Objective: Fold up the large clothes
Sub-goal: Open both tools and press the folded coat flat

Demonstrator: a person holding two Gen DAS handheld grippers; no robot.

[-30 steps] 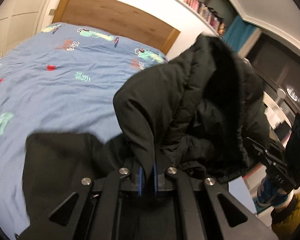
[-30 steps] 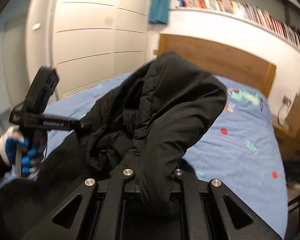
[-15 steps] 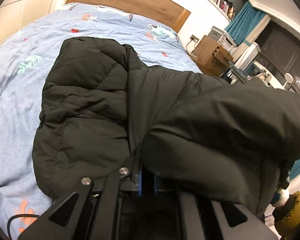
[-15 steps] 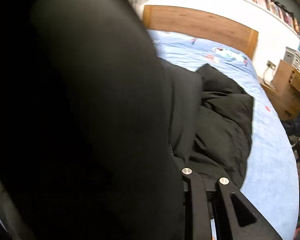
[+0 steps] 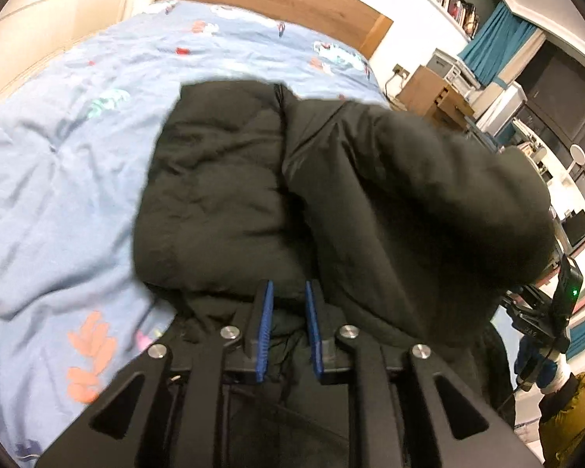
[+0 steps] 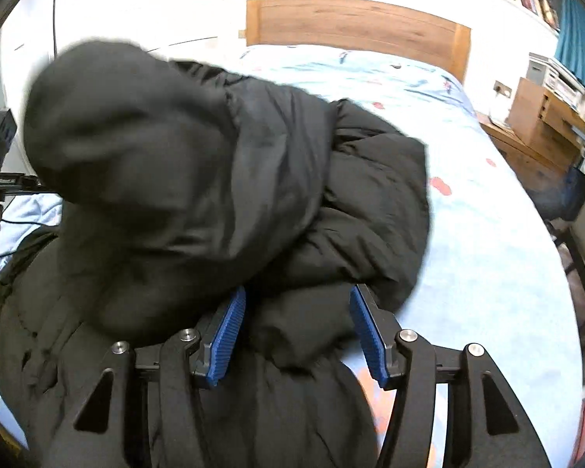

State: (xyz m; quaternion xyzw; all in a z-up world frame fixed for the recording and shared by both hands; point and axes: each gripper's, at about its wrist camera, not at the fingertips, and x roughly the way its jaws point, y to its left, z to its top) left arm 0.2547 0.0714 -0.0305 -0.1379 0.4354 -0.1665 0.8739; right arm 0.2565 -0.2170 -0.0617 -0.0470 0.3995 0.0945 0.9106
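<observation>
Jacket (image 5: 331,195): black, padded, being laid bunched on the blue bedspread (image 5: 58,175).
Left wrist view: left gripper (image 5: 288,312), jaws being opened, fabric loose between pads.
Right wrist view: right gripper (image 6: 298,323), jaws being opened wide over jacket (image 6: 214,195), nothing being pressed.

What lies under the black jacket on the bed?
The black jacket rests on a blue patterned duvet, which shows all round it. Whatever sits beneath its folded layers is covered and cannot be seen.
</observation>
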